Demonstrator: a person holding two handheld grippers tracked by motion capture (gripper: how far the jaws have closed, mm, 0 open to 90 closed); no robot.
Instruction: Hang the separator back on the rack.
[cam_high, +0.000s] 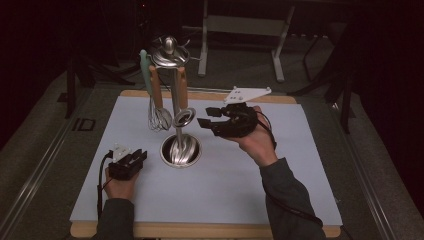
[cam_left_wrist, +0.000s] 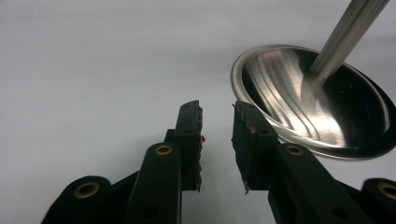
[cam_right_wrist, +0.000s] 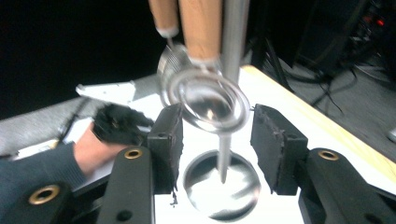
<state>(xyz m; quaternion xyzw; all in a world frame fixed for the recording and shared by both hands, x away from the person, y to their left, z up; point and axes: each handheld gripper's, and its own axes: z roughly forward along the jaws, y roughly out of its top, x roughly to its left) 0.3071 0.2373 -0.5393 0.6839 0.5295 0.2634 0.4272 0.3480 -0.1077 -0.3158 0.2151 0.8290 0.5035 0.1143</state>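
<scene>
Black tongs fill the foreground of both gripper views. The right tongs (cam_right_wrist: 217, 140) stand wide apart, with the ring-shaped head of a strainer (cam_right_wrist: 205, 100) hanging between them; the pads do not press on it, so it looks free. No earlier picture bears on it, but judging by this, the strainer has just been hung and let go. In the high view the right tongs (cam_high: 206, 117) sit just beside the strainer (cam_high: 183, 118), which dangles by its wooden handle from the top of the rack (cam_high: 170, 55).

The left tongs (cam_left_wrist: 217, 140) are also apart and hold nothing; they rest low on the surface (cam_left_wrist: 93, 70), just beside the rim of the rack's steel base (cam_left_wrist: 308, 100). In the high view the left tongs (cam_high: 135, 159) lie near that base (cam_high: 180, 150), perhaps steadying it, though I cannot tell whether they touch it.

A whisk (cam_high: 159, 117) with a wooden handle already hangs on the rack, and a pale green handle (cam_high: 145, 70) hangs beside it. With three utensils on the rack and no loose ones on the surface (cam_high: 240, 190), the hanging job seems nearly or fully done; what remains is to draw the right hand (cam_high: 257, 140) back without knocking the strainer.

The letters "ID" (cam_high: 83, 124) can be read at the left edge, beyond the surface. No brand shows on the utensils.
</scene>
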